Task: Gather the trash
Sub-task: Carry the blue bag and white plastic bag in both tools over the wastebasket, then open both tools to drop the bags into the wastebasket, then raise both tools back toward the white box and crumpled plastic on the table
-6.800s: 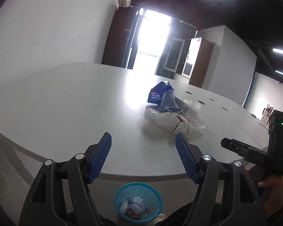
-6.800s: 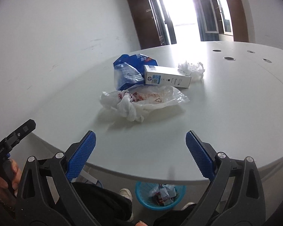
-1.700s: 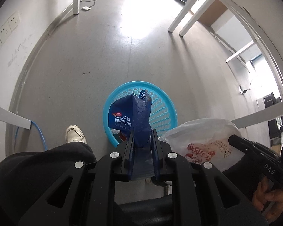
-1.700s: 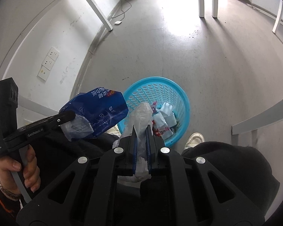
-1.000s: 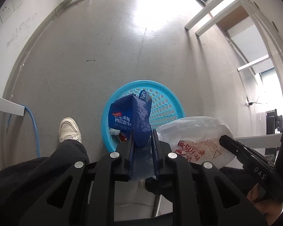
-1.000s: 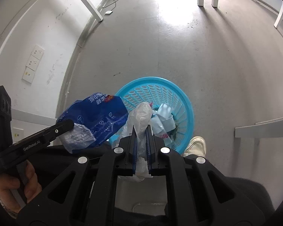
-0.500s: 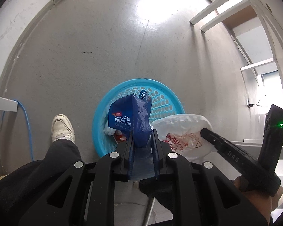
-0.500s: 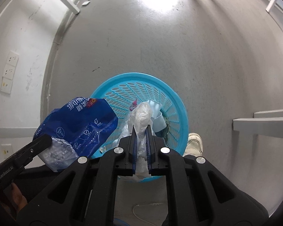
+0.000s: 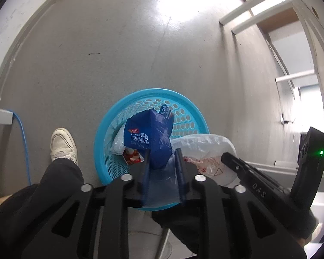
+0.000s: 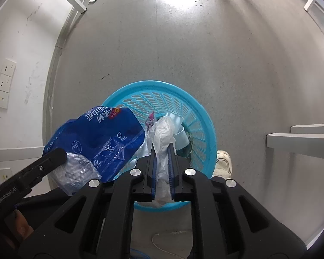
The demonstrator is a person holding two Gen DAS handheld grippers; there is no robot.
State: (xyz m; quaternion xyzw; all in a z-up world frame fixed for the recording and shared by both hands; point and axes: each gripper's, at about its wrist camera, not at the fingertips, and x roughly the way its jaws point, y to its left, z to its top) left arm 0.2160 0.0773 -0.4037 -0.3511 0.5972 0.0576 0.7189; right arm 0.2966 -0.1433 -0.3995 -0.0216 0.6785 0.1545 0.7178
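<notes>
A blue plastic wastebasket (image 9: 184, 101) stands on the grey floor below both grippers; it also shows in the right wrist view (image 10: 192, 105), with trash inside. My left gripper (image 9: 162, 168) is shut on a blue tissue wrapper (image 9: 149, 138) and holds it over the basket. My right gripper (image 10: 162, 161) is shut on a white plastic bag (image 10: 163, 138) with red print and holds it over the basket. The bag (image 9: 207, 151) hangs right of the wrapper in the left wrist view. The wrapper (image 10: 101, 138) shows at left in the right wrist view.
The person's white shoe (image 9: 62, 144) and dark trouser leg (image 9: 60, 179) are left of the basket. A blue cable (image 9: 23, 142) runs down at far left. White table legs (image 10: 302, 140) stand at right. Wall sockets (image 10: 5, 86) are on the left wall.
Both grippers have dropped lower and closer over the basket, which now looks larger. The wrapper and the bag are still held; the left jaws stand slightly wider around the wrapper.
</notes>
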